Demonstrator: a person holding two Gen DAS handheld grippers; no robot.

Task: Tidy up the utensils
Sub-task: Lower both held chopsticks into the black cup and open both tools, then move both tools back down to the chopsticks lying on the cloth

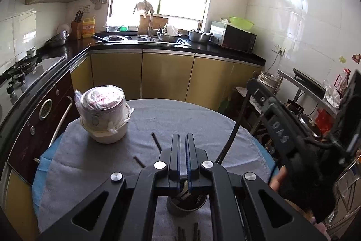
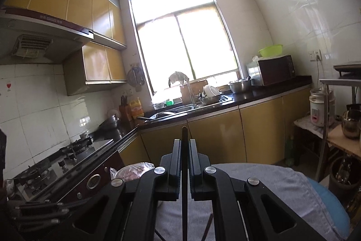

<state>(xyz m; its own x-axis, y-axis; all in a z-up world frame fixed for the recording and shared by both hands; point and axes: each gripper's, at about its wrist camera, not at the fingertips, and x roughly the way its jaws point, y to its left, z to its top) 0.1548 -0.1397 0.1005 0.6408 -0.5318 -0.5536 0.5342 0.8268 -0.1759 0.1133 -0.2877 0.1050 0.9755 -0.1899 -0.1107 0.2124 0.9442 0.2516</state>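
The right gripper [image 2: 185, 143] has its jaws clamped on a dark chopstick [image 2: 184, 184], which stands upright between the pads and pokes out above the fingertips. The left gripper [image 1: 183, 139] has its jaws drawn narrow, a thin gap left between the blue-edged pads, and nothing in them.

Directly under the left gripper, near the table's front edge, stands a dark cylindrical utensil holder [image 1: 186, 203] with several utensils in it, mostly hidden by the gripper body. In front of it, at the very front edge, a few more chopstick ends [image 1: 195, 230] lie on the grey tablecloth [image 1: 176, 119]. Just past the left fingertips two more dark sticks lie on the cloth, one [image 1: 156, 141] toward the table's middle and one [image 1: 139, 161] closer in; both run on under the gripper.

In the left wrist view, the other gripper shows at the table's right edge, held in a black-gloved hand [image 1: 309, 164], with its long dark stick [image 1: 234, 130] slanting down toward the holder.

Near the table's far left edge sits a white rice cooker [image 1: 106, 116] wrapped in clear plastic. Beyond the table run the yellow cabinets, the sink [image 1: 126, 38] and a microwave [image 1: 234, 37] under the window.
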